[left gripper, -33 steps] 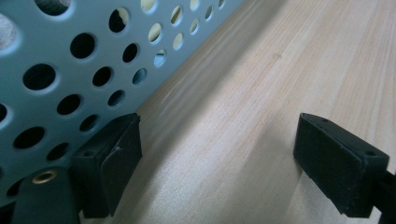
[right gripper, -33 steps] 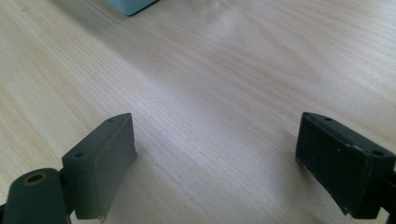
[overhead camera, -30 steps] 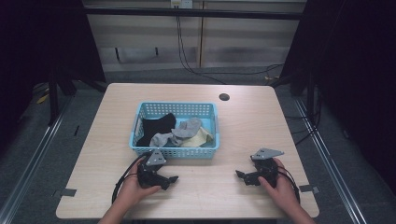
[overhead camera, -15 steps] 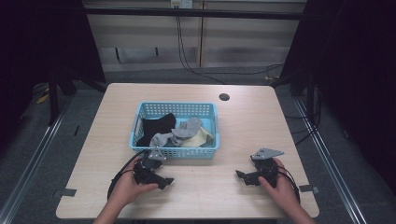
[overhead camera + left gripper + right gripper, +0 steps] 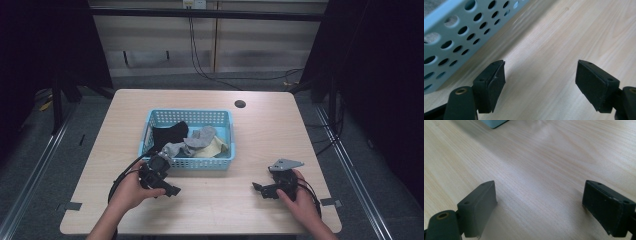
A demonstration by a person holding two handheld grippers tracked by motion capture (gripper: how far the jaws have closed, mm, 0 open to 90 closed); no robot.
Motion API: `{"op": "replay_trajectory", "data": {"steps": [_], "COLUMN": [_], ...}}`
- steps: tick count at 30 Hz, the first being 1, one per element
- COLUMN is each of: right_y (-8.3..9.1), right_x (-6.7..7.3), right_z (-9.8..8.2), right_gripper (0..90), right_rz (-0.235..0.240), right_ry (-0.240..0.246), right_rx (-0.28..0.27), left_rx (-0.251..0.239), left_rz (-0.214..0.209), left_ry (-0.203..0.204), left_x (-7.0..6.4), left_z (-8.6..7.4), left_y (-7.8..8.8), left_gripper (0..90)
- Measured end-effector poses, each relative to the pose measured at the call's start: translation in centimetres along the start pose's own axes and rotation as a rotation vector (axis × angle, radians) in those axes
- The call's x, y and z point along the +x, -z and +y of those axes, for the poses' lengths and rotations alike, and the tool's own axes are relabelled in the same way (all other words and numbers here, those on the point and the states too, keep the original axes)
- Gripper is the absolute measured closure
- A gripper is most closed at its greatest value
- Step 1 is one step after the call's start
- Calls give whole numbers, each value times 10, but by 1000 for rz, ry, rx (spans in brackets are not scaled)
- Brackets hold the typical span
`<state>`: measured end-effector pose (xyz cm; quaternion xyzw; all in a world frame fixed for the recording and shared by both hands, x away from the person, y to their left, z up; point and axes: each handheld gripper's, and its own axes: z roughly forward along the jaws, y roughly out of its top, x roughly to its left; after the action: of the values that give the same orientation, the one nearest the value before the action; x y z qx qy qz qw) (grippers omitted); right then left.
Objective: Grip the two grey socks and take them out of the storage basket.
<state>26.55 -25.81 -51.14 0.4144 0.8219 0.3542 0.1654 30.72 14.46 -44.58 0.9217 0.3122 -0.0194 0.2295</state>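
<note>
Blue basket [image 5: 190, 162] sat mid-table, holding soft, light socks [image 5: 200, 141] that likely crumple and drape; best pinched at a raised fold. Left gripper [image 5: 167, 186], near its front wall, had jaws apart and empty, having just narrowed slightly. Right gripper [image 5: 260, 189] rested to the right, jaws wide, empty.

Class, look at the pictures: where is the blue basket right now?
In the high view the blue basket sits mid-table, holding socks; the left gripper is by its near-left corner.
</note>
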Motion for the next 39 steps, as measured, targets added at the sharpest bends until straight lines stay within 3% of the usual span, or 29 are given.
{"op": "replay_trajectory", "data": {"steps": [11, 21, 22, 30, 39], "right_y": [0, 0, 0, 0, 0], "right_x": [0, 0, 0, 0, 0], "right_z": [0, 0, 0, 0, 0], "right_gripper": [113, 113, 114, 114, 114], "right_rz": [0, 2, 0, 2, 2], "right_ry": [0, 0, 0, 0, -2], "right_rx": [0, -2, 0, -1, -2], "left_rx": [42, 41, 27, 38, 54], "left_rz": [-13, 24, 29, 60, 87], "left_ry": [49, 78, 98, 142, 186], "left_x": [9, 26, 29, 45, 59], "left_z": [23, 52, 57, 75, 91], "left_y": [30, 48, 48, 41, 20], "left_gripper": [232, 232, 232, 232, 241]}}
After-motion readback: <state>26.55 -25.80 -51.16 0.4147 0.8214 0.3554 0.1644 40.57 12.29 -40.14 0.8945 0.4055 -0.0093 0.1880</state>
